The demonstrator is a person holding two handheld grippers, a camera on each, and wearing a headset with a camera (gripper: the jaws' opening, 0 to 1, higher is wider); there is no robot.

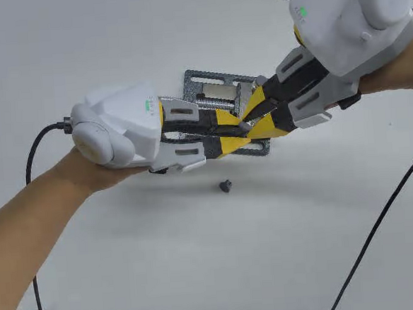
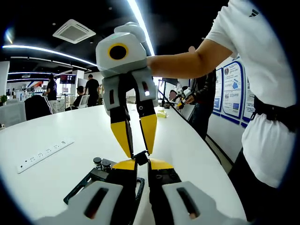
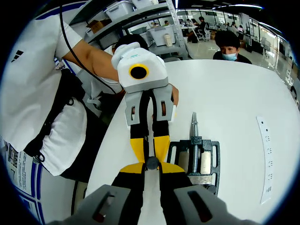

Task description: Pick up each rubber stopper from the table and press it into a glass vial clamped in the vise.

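Observation:
My two grippers meet tip to tip just above the grey vise. A small dark rubber stopper sits where their tips meet, and the jaws of both close on it. The left gripper reaches in from the left and the right gripper slants down from the upper right. In the left gripper view the stopper lies between the yellow tips. In the right gripper view the stopper shows as a grey disc. A second stopper lies on the table in front of the vise. A pale vial sits between the vise jaws.
The vise stands on a white table. A white power strip lies beyond it. A black cable trails across the table's right side and another runs from the left gripper. People stand and sit around the room.

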